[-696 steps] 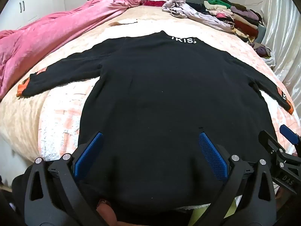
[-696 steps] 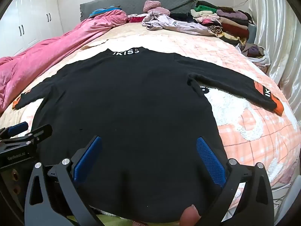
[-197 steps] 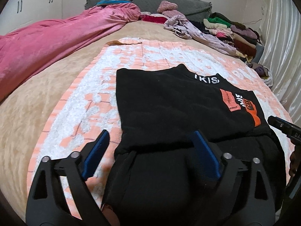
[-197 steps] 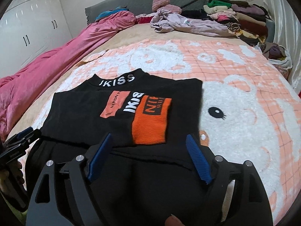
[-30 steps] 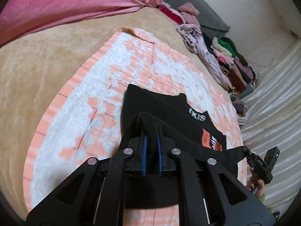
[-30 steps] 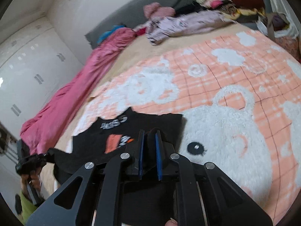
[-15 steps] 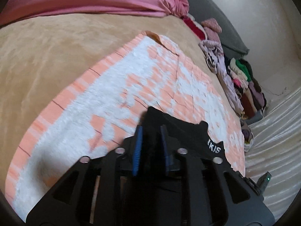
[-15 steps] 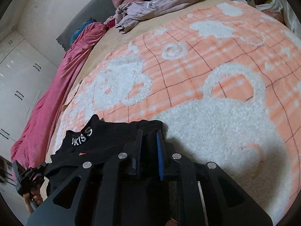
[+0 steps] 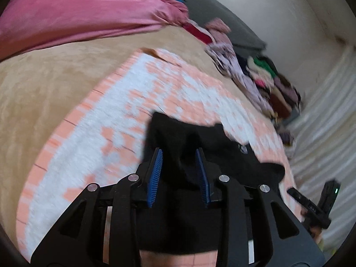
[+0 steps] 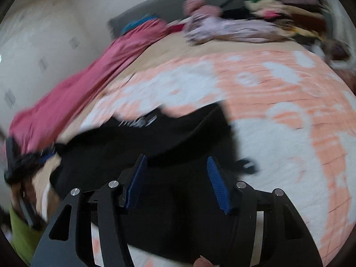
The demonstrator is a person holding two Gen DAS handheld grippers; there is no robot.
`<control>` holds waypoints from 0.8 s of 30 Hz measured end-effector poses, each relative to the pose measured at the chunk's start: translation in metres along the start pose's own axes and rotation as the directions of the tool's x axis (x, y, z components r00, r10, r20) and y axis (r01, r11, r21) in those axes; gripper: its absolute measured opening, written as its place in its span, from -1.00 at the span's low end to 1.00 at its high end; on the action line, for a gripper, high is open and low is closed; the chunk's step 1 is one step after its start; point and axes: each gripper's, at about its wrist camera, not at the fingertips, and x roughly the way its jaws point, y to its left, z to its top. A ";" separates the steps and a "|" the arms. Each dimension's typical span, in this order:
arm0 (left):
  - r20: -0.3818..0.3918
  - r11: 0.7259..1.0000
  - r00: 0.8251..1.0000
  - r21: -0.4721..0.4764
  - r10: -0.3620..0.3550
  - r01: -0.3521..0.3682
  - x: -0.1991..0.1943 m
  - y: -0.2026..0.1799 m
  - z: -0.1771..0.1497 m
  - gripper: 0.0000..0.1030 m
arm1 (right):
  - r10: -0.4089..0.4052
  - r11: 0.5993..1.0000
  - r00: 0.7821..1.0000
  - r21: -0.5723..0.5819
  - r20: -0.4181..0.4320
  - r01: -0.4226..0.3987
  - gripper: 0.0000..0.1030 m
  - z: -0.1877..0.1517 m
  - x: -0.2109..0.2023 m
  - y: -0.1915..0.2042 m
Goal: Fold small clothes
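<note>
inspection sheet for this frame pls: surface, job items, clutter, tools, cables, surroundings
Surface: bed, orange and white blanket over a beige cover.
Job's things: black sweater folded on the blanket, collar lettering blurred.
Clutter: pink quilt; clothes pile by the headboard.
Grippers: left tool and right tool both opening, sweater fabric between the pads, no longer pinched.
Cables: nothing seen.
Surroundings: grey headboard, white curtain.

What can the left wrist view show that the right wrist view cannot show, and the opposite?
Only the left wrist view shows the pleated curtain. Only the right wrist view shows the white wardrobe doors and the blurred white letters on the collar. Both show the black sweater on the orange and white blanket, the pink quilt, the clothes pile, and each gripper's jaws opening around black fabric.
</note>
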 end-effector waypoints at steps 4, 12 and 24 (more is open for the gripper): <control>-0.058 0.996 0.998 0.077 -0.033 0.037 0.014 -0.024 -0.019 -0.48 | -0.026 0.987 0.998 -0.158 -0.050 0.018 -0.01 0.004 0.026 0.045; -0.074 0.993 0.997 0.119 -0.017 0.026 0.030 -0.026 -0.025 -0.33 | -0.074 0.977 0.993 -0.206 -0.089 0.054 -0.21 0.047 0.085 0.066; 0.046 0.997 0.997 0.045 0.055 -0.058 0.012 0.014 0.009 -0.04 | -0.163 0.985 0.984 0.064 0.071 0.159 -0.19 0.072 0.045 -0.030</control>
